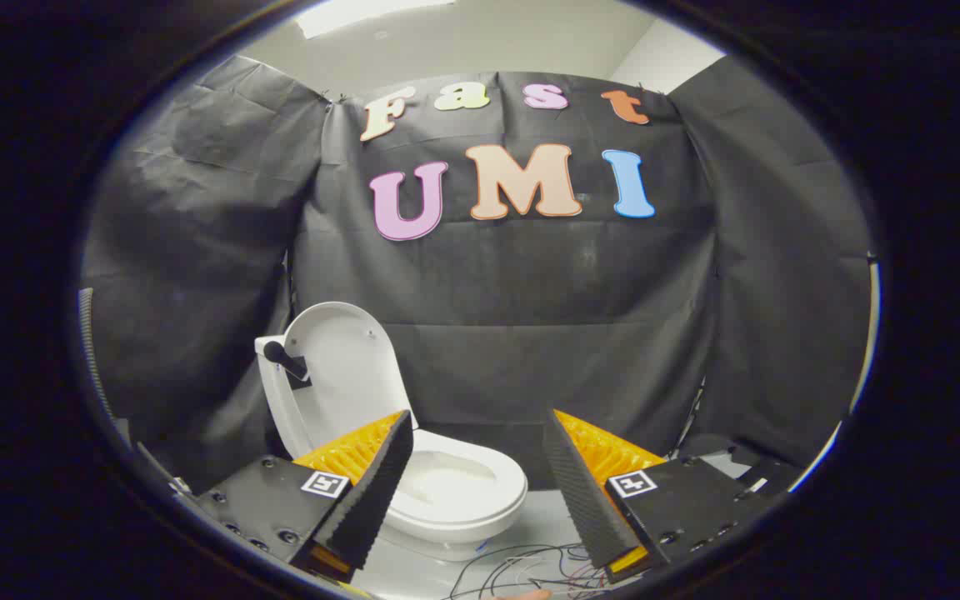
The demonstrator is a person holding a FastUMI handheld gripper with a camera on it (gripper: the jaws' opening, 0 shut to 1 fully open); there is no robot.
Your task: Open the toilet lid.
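A white toilet [455, 492] stands on the floor just ahead of my fingers, toward the left one. Its lid [347, 371] is raised upright and leans back against the cistern, leaving the seat and bowl uncovered. A black handle [282, 357] sticks out from the lid's left edge. My gripper [477, 446] is open, its two fingers spread wide with nothing between them. The left finger [376, 483] overlaps the near left part of the bowl in this view, apart from it.
Black cloth walls close the booth behind and on both sides of the toilet. Loose thin wires [530, 567] lie on the pale floor [542, 521] in front of the bowl, between my fingers. A dark low object [730, 454] sits at the right wall.
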